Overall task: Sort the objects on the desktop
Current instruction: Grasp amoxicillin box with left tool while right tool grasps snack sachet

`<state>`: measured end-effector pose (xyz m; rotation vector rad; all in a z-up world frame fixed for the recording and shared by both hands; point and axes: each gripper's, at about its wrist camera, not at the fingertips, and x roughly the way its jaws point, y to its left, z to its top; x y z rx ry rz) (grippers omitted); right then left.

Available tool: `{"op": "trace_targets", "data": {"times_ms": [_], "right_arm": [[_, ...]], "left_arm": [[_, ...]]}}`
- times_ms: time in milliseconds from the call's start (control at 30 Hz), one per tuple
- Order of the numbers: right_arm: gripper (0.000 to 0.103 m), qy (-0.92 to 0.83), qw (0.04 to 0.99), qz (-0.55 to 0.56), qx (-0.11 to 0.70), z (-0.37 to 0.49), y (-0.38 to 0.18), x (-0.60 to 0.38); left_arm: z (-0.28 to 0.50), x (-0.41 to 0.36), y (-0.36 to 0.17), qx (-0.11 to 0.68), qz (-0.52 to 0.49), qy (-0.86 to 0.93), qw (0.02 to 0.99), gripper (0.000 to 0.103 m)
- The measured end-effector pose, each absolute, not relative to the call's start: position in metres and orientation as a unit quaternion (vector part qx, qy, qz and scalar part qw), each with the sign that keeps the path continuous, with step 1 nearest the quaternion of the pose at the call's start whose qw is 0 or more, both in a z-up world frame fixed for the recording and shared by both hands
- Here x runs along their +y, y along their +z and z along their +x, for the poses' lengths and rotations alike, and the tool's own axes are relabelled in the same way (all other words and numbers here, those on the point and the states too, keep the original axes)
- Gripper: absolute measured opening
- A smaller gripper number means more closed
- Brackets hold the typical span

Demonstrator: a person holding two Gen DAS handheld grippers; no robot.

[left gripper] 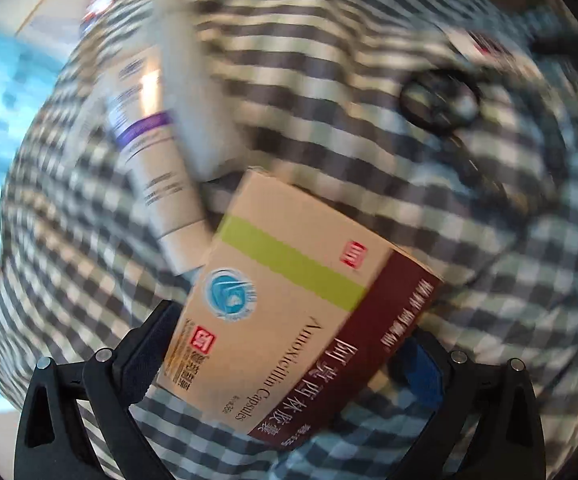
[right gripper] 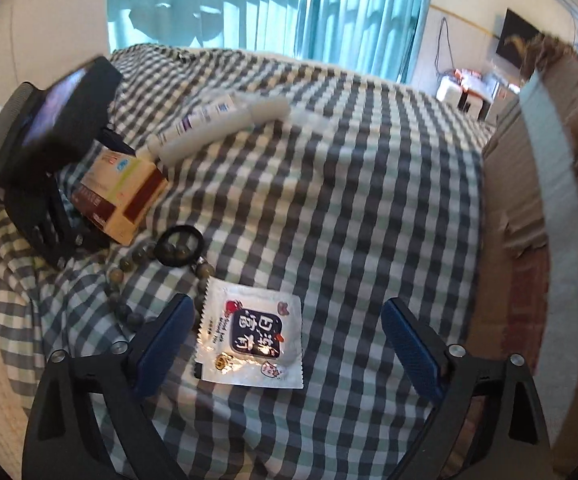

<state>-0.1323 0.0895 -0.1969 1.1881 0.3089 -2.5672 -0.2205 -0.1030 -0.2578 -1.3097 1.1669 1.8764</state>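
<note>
The left gripper (left gripper: 289, 344) has a medicine box (left gripper: 289, 312) between its fingers, and the fingers press on its two sides, so the box is held tight. The box is tan with a green stripe and a dark red end (the words on it say Amoxicillin Capsules). Just past the tips of the left fingers lie a white tube (left gripper: 157, 168) with a purple band and a plain white tube (left gripper: 201, 92), side by side on the checked cloth (left gripper: 329, 80). Farther off, to the right of those fingers, sits a black ring (left gripper: 441, 100), but that part is blurry. The right gripper (right gripper: 285, 340) has its fingers spread wide, and they hold nothing. A flat silver packet (right gripper: 249, 340) with a dark square picture lies on the checked cloth between the right fingers, nearer the left one, and I cannot tell if that finger touches it. A string of round beads (right gripper: 129, 280) lies just past the left finger of that gripper, beside the black ring. Far to the right of the right fingers stands a brown cardboard box (right gripper: 529, 200). A blue curtain (right gripper: 289, 4) hangs behind everything.
</note>
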Motion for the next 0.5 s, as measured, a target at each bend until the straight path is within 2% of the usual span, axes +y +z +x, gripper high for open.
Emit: {"op": "trace_targets", "data": {"times_ms": [67,200,267,300,333,400,500], "right_arm": [[0.094,-0.885,0.153,0.427,0.102,-0.136,-0.204,0.092],[0.094,-0.869,0.170,0.457,0.088,-0.142,-0.224,0.093],[0.090,-0.865,0.180,0.462,0.071,-0.144,-0.231,0.096],[0.078,-0.864,0.189,0.464,0.059,-0.145,-0.233,0.098],[0.058,-0.860,0.204,0.465,0.042,-0.145,-0.234,0.100],[0.041,-0.859,0.215,0.463,0.033,-0.145,-0.234,0.102],[0.035,-0.867,0.208,0.452,0.043,-0.139,-0.228,0.101]], "left_arm": [[-0.230,-0.112,-0.254,0.375,-0.521,0.727,0.244,0.096],[-0.226,-0.119,-0.242,0.337,-0.510,0.770,0.186,0.092],[-0.227,-0.124,-0.233,0.310,-0.507,0.787,0.168,0.090],[-0.227,-0.125,-0.227,0.299,-0.504,0.794,0.161,0.090],[-0.227,-0.128,-0.221,0.283,-0.502,0.803,0.153,0.090],[-0.228,-0.131,-0.209,0.252,-0.499,0.817,0.138,0.089],[-0.227,-0.135,-0.189,0.197,-0.490,0.840,0.125,0.089]]}}
